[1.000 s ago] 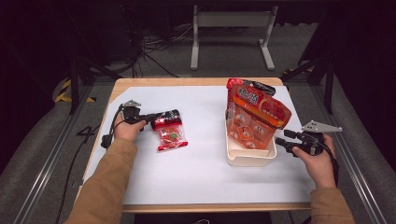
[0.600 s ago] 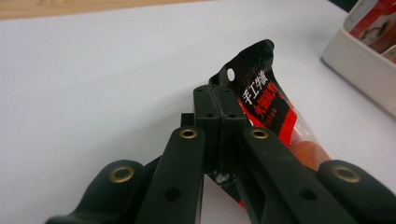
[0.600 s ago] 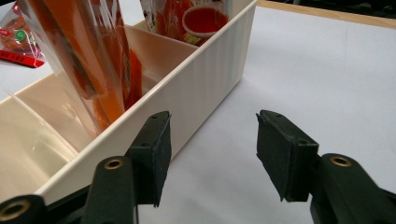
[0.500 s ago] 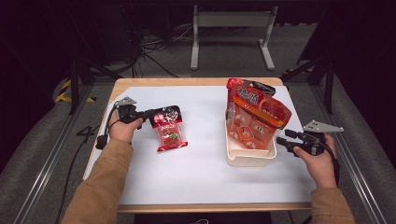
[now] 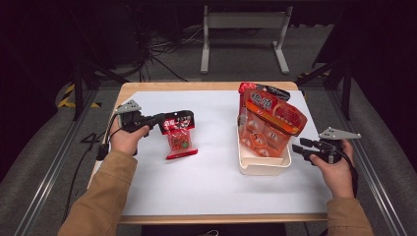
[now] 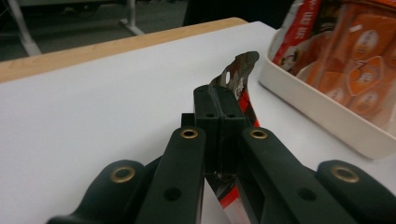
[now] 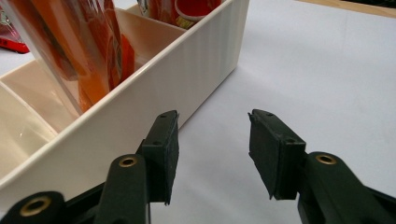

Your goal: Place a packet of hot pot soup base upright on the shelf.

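one cream bin (image 5: 263, 167) stands on the right half of the white table (image 5: 206, 182), and the right gripper view shows dividers splitting it into compartments. two big orange-red snack bags (image 5: 270, 120) stand upright in it, leaning one against the other, their tops well above the rim; the compartment nearest the right gripper looks bare. one small red packet (image 5: 179, 140) lies on the left half of the table, well apart from the bin. the left gripper (image 5: 172, 119) has its jaws pressed together on the top edge of that packet, and in the left gripper view the crumpled edge (image 6: 238, 70) sticks out past the tips. the right gripper (image 5: 298, 147) sits just beside the bin's right wall, its jaws spread with nothing between them, low over the table. there are two grippers, one in each hand
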